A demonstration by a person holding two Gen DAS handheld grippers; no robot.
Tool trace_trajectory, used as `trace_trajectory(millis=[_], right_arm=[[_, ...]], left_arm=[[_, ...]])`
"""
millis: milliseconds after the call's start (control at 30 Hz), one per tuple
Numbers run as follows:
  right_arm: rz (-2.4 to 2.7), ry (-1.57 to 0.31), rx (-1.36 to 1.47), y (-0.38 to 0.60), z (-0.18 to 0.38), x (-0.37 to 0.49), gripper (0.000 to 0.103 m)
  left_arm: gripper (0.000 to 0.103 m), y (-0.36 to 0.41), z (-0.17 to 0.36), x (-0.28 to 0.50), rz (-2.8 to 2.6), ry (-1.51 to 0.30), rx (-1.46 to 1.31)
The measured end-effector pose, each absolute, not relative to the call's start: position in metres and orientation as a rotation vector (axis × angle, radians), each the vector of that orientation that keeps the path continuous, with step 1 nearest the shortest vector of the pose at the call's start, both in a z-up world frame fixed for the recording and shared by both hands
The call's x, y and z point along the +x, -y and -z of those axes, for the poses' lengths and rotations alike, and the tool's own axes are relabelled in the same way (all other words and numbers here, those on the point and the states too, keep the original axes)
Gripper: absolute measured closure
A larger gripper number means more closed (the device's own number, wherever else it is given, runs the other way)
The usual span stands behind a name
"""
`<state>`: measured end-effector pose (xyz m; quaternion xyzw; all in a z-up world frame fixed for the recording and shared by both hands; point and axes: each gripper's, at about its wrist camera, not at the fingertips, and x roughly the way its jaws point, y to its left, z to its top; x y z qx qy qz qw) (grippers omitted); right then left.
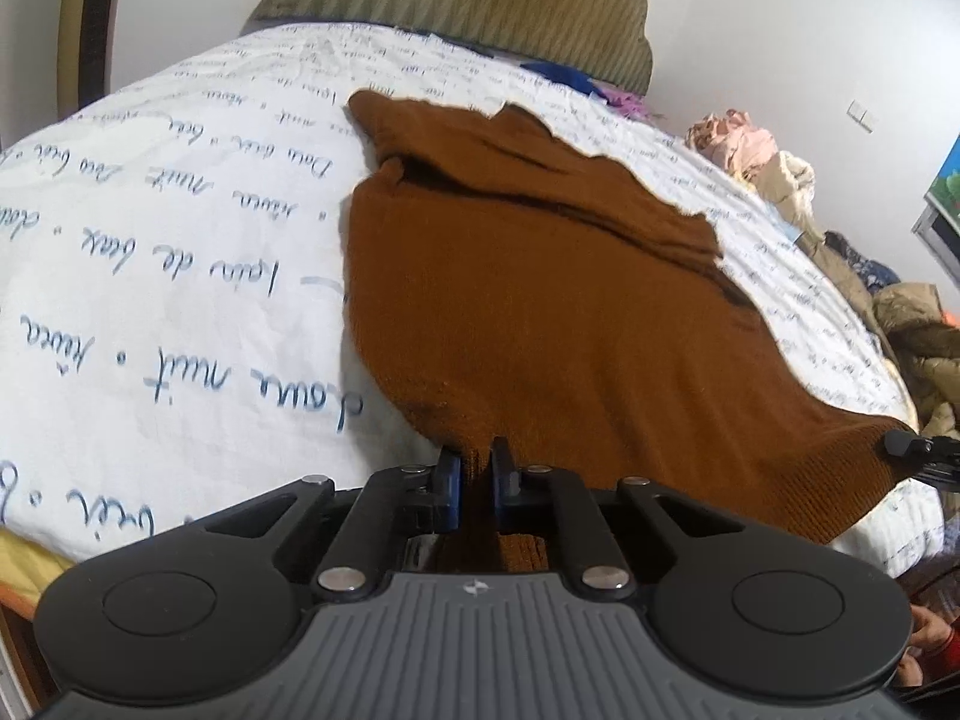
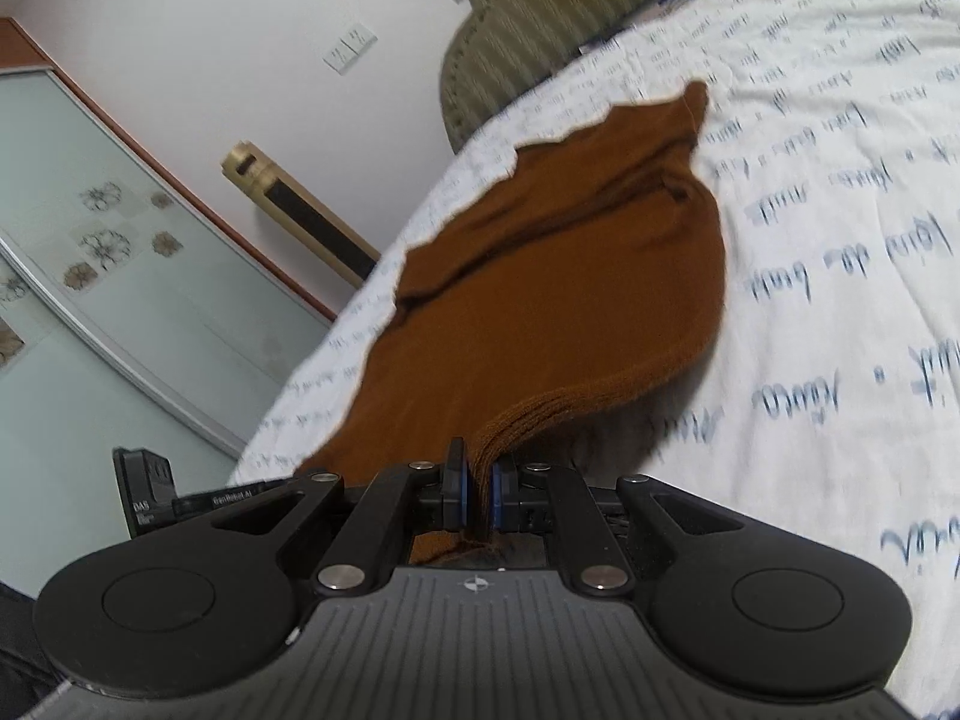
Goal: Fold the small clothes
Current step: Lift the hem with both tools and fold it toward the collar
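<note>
While the bed (image 1: 180,228) fills most of both views, its white sheet with blue handwriting print runs up to an olive striped headboard (image 1: 480,6) against a white wall (image 1: 780,30). In the right wrist view a glass sliding door (image 2: 120,252) with flower decals and an orange frame stands beside the bed, with a gold and black post (image 2: 300,222) near it and a wall switch (image 2: 350,49) above. A pile of clothes (image 1: 840,228), pink, beige and dark, lies along the far edge of the bed in the left wrist view, well apart from the work. A blue and purple bit of fabric (image 1: 576,81) sits just under the headboard.

The brown knit sweater (image 1: 540,300) lies spread across the middle of the bed, collar end toward the headboard, one sleeve folded over the body. Its near hem is lifted off the sheet at two corners; the ribbed edge shows a shadow under it in the right wrist view.

The left hand-held gripper (image 1: 476,474) is clamped on the hem at one corner, blue pads pressed to the knit, fabric bunched between the fingers and trailing back toward the camera. The right hand-held gripper (image 2: 478,483) is clamped on the other hem corner, ribbing pinched between its pads. Each hand-held gripper shows at the frame edge of the other's view. Both views are slightly blurred.
</note>
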<state>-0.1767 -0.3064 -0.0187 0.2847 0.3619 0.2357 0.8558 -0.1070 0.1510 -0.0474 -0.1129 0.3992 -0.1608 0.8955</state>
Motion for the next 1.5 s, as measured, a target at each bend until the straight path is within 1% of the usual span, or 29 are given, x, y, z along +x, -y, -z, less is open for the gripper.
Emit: trace_trajectory(millis=[167,400,500,600,700,833,900,967,1033,1067,1200,1300,1400,1500], right_arm=[[-0.497,-0.693,0.606,0.311,-0.001,-0.154,0.09],[-0.439,-0.547,0.665,0.329,-0.024,-0.09,0.09],[-0.411,-0.514,0.712,0.338,-0.022,-0.052,0.09],[-0.398,-0.54,0.731,0.339,-0.013,-0.017,0.09],[-0.412,-0.564,0.72,0.334,-0.007,-0.003,0.09],[-0.436,-0.567,0.694,0.33,-0.008,-0.007,0.09],[-0.434,-0.57,0.684,0.33,-0.009,-0.013,0.09],[-0.436,-0.569,0.67,0.329,-0.008,-0.019,0.09],[-0.439,-0.574,0.673,0.328,-0.006,-0.024,0.09],[-0.437,-0.577,0.671,0.327,-0.004,-0.026,0.09],[-0.449,-0.594,0.668,0.326,-0.002,-0.034,0.09],[-0.456,-0.6,0.669,0.326,-0.001,-0.036,0.09],[-0.457,-0.595,0.68,0.327,0.0,-0.038,0.09],[-0.458,-0.593,0.688,0.327,0.0,-0.041,0.09]], left_arm=[[0.094,-0.153,0.019,-0.086,0.349,-0.79,-0.26],[0.094,-0.153,-0.017,-0.02,0.329,-0.716,-0.328],[0.094,-0.146,-0.019,0.017,0.306,-0.714,-0.34],[0.094,-0.145,-0.012,0.037,0.301,-0.741,-0.363],[0.094,-0.145,-0.006,0.018,0.324,-0.748,-0.282],[0.094,-0.142,0.004,-0.039,0.333,-0.76,-0.096],[0.093,-0.143,0.009,-0.061,0.338,-0.798,-0.094],[0.091,-0.144,0.016,-0.075,0.375,-0.827,-0.168],[0.081,-0.145,0.03,-0.077,0.405,-0.892,-0.284],[0.079,-0.146,0.038,-0.078,0.402,-0.921,-0.346],[0.078,-0.153,0.061,-0.088,0.388,-0.954,-0.494],[0.077,-0.156,0.065,-0.089,0.41,-0.907,-0.584],[0.076,-0.149,0.069,-0.084,0.416,-0.885,-0.619],[0.076,-0.138,0.079,-0.076,0.405,-0.926,-0.65]])
